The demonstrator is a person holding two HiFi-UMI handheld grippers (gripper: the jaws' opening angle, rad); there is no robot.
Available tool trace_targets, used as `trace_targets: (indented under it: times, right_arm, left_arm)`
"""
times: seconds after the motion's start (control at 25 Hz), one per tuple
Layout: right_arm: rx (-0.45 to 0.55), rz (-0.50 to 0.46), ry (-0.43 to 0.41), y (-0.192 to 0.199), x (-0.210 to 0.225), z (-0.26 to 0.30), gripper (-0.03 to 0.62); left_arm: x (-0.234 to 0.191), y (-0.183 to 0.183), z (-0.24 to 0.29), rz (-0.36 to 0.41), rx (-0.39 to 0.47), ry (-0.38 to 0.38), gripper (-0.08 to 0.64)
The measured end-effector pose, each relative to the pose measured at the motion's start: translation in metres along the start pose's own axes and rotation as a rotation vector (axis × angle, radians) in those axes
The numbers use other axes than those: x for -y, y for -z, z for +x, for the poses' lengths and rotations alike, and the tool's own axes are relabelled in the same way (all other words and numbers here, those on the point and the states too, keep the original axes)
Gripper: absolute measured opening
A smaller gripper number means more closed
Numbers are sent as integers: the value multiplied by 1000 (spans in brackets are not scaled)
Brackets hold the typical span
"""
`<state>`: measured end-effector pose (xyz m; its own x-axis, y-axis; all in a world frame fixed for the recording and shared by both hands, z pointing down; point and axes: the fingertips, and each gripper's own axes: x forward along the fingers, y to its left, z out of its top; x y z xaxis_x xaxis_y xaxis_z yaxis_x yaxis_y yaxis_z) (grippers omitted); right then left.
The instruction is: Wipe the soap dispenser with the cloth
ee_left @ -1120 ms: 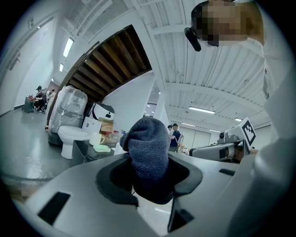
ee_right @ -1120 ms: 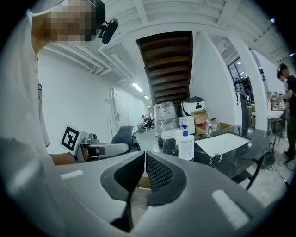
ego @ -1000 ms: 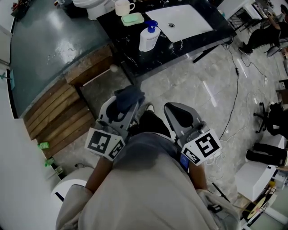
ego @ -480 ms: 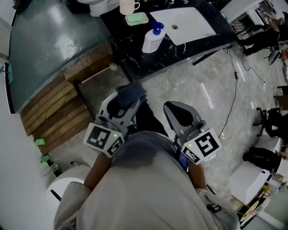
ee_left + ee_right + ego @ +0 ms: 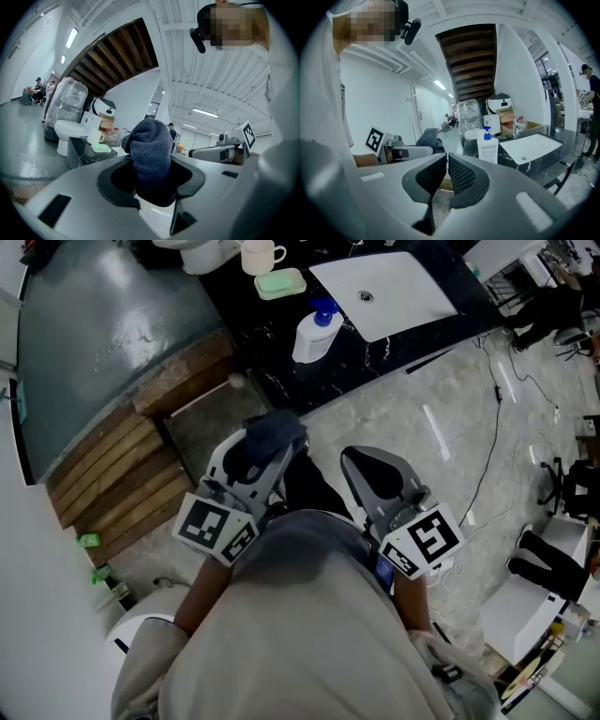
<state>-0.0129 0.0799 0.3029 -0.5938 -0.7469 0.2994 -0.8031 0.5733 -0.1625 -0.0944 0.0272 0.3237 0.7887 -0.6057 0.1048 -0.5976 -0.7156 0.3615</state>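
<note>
Dark blue cloth (image 5: 274,430) pinched in left gripper (image 5: 267,454); right gripper (image 5: 446,161) closed, empty. One white soap dispenser (image 5: 312,334), blue pump, just left of sink (image 5: 389,287); label unreadable. One mug (image 5: 256,256), one green dish (image 5: 281,282) further left.

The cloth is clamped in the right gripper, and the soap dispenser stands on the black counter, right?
No: the left gripper holds the cloth, as the left gripper view shows; the right gripper is shut and empty. The soap dispenser does stand on the black counter.
</note>
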Motion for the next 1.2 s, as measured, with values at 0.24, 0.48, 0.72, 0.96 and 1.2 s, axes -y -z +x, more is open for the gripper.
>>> trace_targets:
  times: [0.24,0.48,0.72,0.96,1.2]
  right_arm:
    - [-6,8,-14,-9,30,20,2]
    - [-5,16,-34,-19,68,41,2]
    - [-1,8,-90,-31,96,62,3]
    - [-6,-12,-147,-39,126,78,15]
    - [5,-56,-225,-43,145,92,20]
  left_arm:
    - [-19,-7,31,3,-22,-9,163]
    - [-38,-15,69,15,-42,-18,163]
    - [-59,-31,100,40,-53,-52,163]
    - [-73,-41,126,56,-46,-94,163]
    - [-88,-40,143,54,-34,-152,163]
